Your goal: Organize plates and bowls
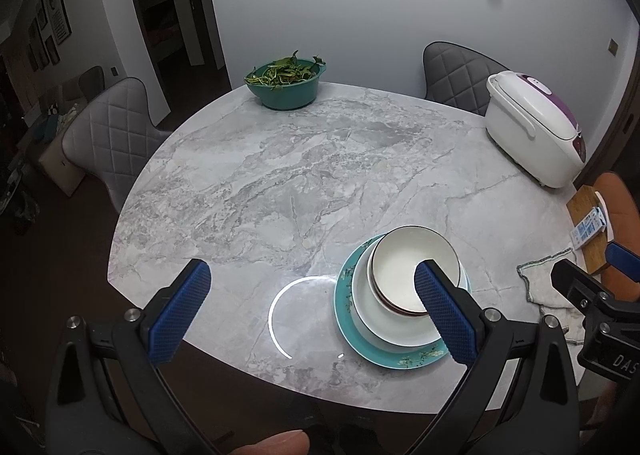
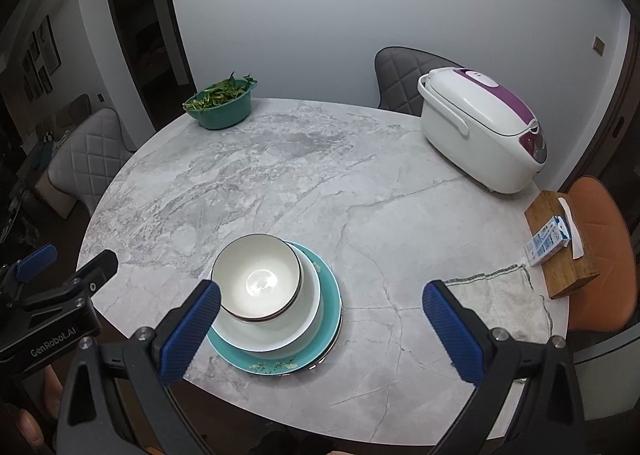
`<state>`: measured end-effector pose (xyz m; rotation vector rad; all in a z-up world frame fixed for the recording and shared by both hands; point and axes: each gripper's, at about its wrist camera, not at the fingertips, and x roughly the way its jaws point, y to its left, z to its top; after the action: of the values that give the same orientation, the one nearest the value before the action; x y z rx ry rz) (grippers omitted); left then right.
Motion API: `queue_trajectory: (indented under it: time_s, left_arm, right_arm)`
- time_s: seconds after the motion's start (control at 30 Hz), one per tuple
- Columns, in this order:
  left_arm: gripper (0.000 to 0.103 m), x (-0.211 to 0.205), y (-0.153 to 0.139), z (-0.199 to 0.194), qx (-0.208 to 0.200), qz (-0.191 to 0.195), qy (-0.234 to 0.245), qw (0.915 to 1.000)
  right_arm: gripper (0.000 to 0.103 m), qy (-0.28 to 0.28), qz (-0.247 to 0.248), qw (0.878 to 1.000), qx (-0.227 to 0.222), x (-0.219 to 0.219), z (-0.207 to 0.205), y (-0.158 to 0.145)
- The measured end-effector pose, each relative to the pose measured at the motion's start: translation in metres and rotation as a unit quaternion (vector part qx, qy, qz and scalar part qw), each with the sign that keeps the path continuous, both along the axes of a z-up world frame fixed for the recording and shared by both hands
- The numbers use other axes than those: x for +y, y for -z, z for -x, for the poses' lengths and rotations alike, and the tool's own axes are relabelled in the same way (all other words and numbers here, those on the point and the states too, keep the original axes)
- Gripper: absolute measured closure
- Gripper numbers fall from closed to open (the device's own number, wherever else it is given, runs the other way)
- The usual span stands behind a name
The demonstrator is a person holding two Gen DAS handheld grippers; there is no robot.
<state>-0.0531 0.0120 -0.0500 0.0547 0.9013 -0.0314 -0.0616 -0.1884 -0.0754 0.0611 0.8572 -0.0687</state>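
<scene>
A stack of dishes sits near the front edge of the round marble table (image 1: 280, 175) (image 2: 360, 195): a teal plate (image 1: 348, 331) (image 2: 328, 287) at the bottom, a white plate (image 1: 384, 329) (image 2: 308, 307) on it, and dark-rimmed white bowls (image 1: 404, 267) (image 2: 256, 275) nested on top. My left gripper (image 1: 312, 303) hovers open above the table just left of the stack, its right finger overlapping the bowl in view. My right gripper (image 2: 322, 321) is open too, held above the stack's right side, with nothing between its fingers.
A teal basin of green leaves (image 1: 286, 85) (image 2: 220, 105) stands at the far edge. A white and purple rice cooker (image 1: 532, 131) (image 2: 480, 131) sits at the right. A grey cloth (image 2: 500, 303), a wooden box (image 2: 560, 239) with a small carton (image 2: 548, 241), and chairs (image 1: 104, 135) ring the table.
</scene>
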Motion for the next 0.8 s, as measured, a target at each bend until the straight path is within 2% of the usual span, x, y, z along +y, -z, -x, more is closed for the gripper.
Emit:
queue_trajectory:
  time_s: [0.8]
  left_arm:
    - [0.0, -0.009, 0.007, -0.012, 0.01, 0.007, 0.009, 0.9999]
  right_arm:
    - [0.0, -0.002, 0.0, 1.0, 0.005, -0.001, -0.005, 0.008]
